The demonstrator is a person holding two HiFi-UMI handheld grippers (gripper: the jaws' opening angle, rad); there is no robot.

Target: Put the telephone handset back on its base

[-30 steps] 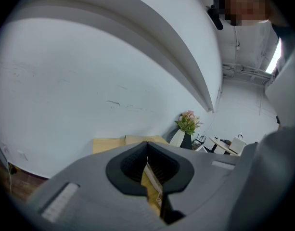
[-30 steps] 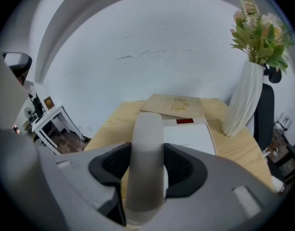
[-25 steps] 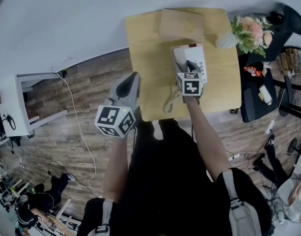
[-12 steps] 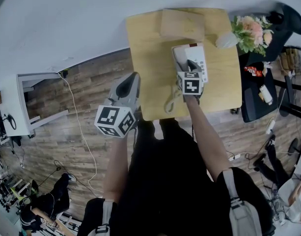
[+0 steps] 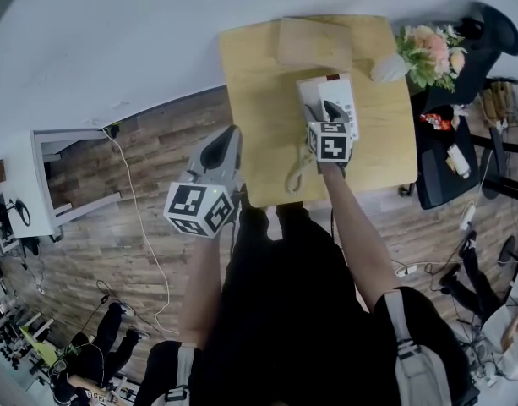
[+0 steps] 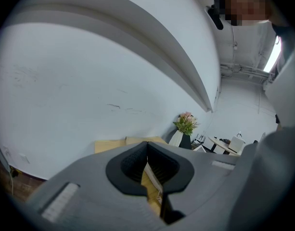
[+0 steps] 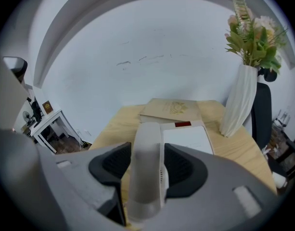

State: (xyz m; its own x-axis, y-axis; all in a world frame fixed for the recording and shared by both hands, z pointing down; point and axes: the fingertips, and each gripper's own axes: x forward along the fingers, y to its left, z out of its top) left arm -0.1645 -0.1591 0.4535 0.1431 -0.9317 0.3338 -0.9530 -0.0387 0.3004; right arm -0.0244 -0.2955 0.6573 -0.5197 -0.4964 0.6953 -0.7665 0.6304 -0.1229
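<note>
The white telephone handset (image 7: 146, 153) stands between the jaws of my right gripper (image 7: 147, 173), which is shut on it. In the head view the right gripper (image 5: 324, 111) holds the handset (image 5: 310, 98) over the left side of the white telephone base (image 5: 343, 100) on the wooden table (image 5: 259, 83). The base (image 7: 188, 137) lies just right of the handset. A coiled cord (image 5: 294, 172) hangs down to the table's front edge. My left gripper (image 5: 227, 135) hovers off the table's left front corner, above the floor. The left gripper (image 6: 147, 165) has its jaws together with nothing held.
A tan book (image 5: 313, 42) lies behind the base at the table's back. A white vase (image 5: 388, 68) with flowers (image 5: 432, 53) stands at the back right corner. A black chair (image 5: 495, 32) and a dark side table (image 5: 436, 159) sit to the right.
The right gripper with the handset has edged slightly forward over the base. The left gripper has stayed where it was.
</note>
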